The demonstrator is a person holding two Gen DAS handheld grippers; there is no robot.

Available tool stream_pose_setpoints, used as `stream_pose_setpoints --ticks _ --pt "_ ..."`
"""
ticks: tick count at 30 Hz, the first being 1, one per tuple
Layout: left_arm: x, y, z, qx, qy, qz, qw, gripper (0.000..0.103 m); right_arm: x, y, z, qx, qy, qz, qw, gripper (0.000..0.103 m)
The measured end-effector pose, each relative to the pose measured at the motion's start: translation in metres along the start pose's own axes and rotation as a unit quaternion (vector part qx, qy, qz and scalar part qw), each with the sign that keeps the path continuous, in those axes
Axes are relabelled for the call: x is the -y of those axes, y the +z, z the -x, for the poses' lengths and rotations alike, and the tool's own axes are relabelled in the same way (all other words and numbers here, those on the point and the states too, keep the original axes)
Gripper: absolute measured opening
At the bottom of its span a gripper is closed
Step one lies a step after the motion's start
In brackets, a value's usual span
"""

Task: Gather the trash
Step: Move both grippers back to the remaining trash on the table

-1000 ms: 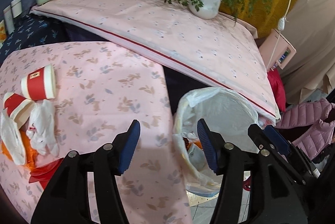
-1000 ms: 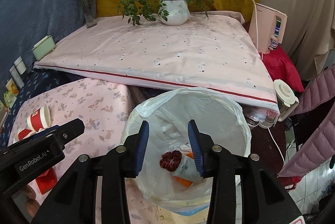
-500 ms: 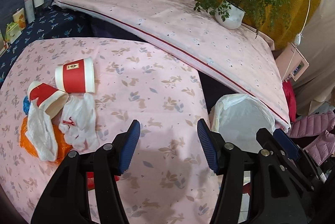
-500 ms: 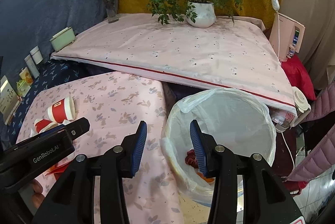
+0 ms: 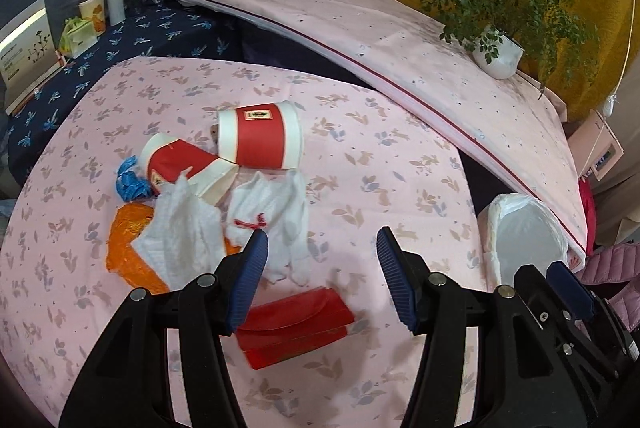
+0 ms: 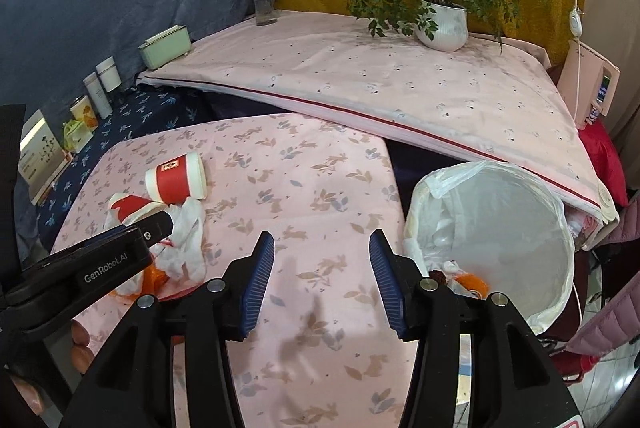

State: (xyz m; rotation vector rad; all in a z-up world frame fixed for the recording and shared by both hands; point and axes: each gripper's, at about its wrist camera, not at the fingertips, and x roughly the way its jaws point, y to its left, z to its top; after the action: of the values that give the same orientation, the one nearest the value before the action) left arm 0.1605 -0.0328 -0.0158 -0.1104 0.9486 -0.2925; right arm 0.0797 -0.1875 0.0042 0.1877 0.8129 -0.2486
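Left wrist view: the left tongs (image 5: 320, 268) are shown released, with nothing between the blue pads, above the pink floral tabletop (image 5: 400, 155). Ahead of the pads a cluster of trash is seen: a red-and-white paper cup (image 5: 260, 139) lying on its side, a second, crushed cup (image 5: 180, 167) touching it, a blue scrap (image 5: 130, 181) beside the crushed cup, crumpled white tissue (image 5: 188, 232) resting on an orange wrapper (image 5: 128, 256), a white cloth piece with a red tie (image 5: 280, 220), and a red folded carton (image 5: 296, 324) lying nearest the tongs. The bag-lined bin (image 5: 524, 240) is seen past the tabletop's right edge.

Right wrist view: the right tongs (image 6: 322, 280) are likewise released and empty, held over bare tabletop between the trash cluster and the bin, with the left tool visible at lower left. Discarded items are seen at the bottom of the bin. A potted plant (image 6: 442, 23) stands on the raised pink-covered surface (image 6: 380, 87) behind.
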Motion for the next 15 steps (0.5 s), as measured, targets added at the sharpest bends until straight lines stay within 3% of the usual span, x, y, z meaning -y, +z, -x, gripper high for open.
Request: stream_pose_setpoints --ticks 10,15 --pt "-0.068 -0.008 -0.002 -0.003 0.056 0.021 0.9982 0.054 -0.052 -0.027 -0.012 -0.039 0.040 0.017 0.998 0.049" --pt "-0.087 -0.011 -0.010 -0.013 0.063 0.026 0.9976 0.055 -0.072 -0.041 -0.023 -0.062 0.056 0.015 0.996 0.050"
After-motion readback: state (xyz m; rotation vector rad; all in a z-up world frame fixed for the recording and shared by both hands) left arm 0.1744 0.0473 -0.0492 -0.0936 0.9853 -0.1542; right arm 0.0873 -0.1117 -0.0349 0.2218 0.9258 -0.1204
